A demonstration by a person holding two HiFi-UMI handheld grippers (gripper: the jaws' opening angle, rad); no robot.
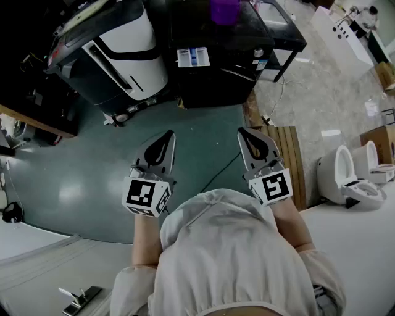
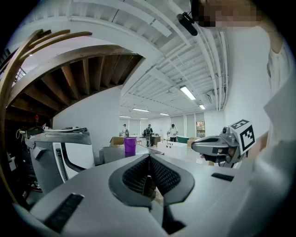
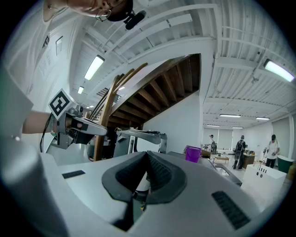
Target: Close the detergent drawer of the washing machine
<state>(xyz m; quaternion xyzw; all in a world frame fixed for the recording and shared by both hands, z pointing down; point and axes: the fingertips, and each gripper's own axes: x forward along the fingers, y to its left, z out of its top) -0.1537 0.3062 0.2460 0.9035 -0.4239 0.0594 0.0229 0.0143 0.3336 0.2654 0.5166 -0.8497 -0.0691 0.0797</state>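
Detergent drawer sticks out open from the front top of the dark washing machine, far side of the green floor, with a purple cup on top of the machine. Left gripper and right gripper are both held up close to the person's chest, well apart from the machine. Left jaws are pressed together with nothing between them; right jaws same, tips meeting, empty. Looks like the approach step, no contact with the drawer yet. The next move probably calls for stepping forward, bringing one gripper to the drawer's front face and pushing it straight in until flush. Closed jaws should serve fine as a pusher, no grasp needed.
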